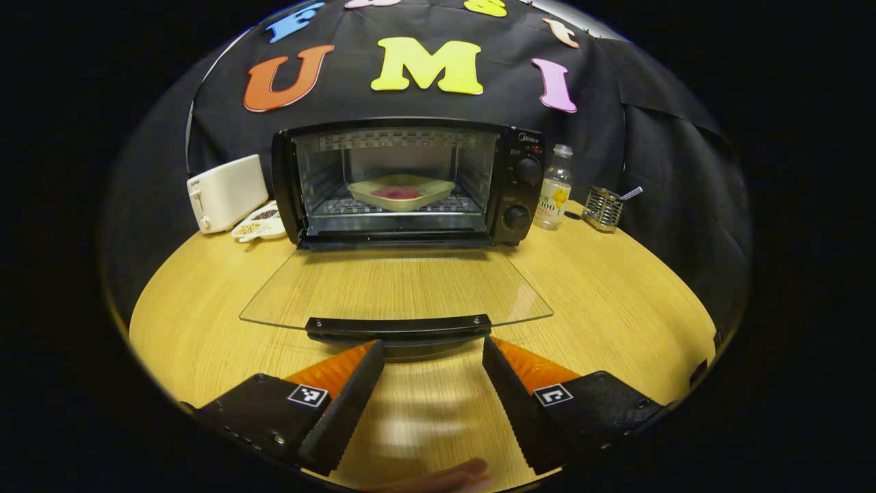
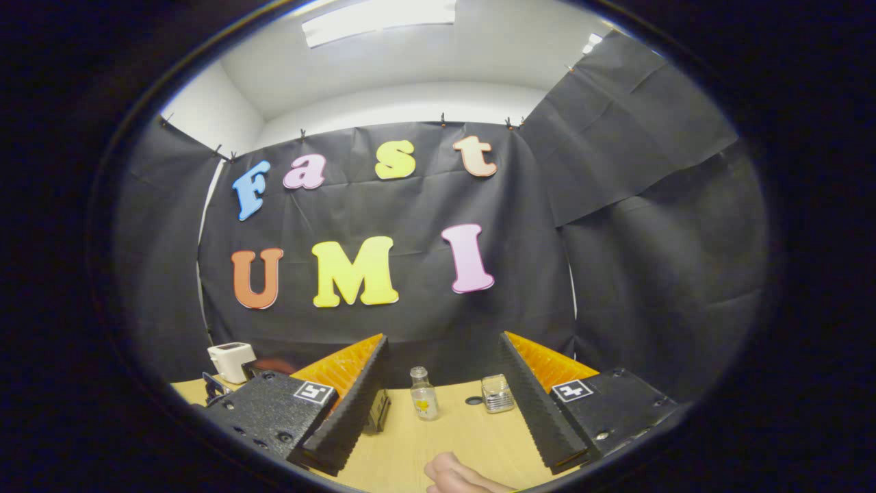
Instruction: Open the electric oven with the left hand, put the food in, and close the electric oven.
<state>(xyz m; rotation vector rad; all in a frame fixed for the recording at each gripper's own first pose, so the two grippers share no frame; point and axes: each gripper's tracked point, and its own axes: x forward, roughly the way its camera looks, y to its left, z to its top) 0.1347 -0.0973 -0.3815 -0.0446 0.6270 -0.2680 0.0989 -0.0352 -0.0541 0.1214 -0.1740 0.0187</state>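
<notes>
The black electric oven (image 1: pixel 520 185) stands at the back of the round wooden table (image 1: pixel 616 294). Its glass door (image 1: pixel 393 284) lies folded flat toward me, handle (image 1: pixel 399 327) at the near edge. Inside, on the wire rack, rests a beige square dish (image 1: pixel 402 191) holding pink-red food (image 1: pixel 396 193). My left gripper (image 1: pixel 432 350) is open just in front of the door handle, fingers on either side of it, not touching. In the right gripper view my right gripper (image 2: pixel 443 342) is open and empty, tilted up toward the cloth wall; a corner of the oven (image 2: pixel 378 409) peeks behind its left finger.
A white toaster (image 1: pixel 226 192) and a white dish of seeds (image 1: pixel 261 223) stand left of the oven. A clear bottle (image 1: pixel 554 187) and a wire holder (image 1: pixel 603 207) stand to its right. A person's fingers (image 1: pixel 445 477) show at the bottom, and a hand (image 2: pixel 460 474) too.
</notes>
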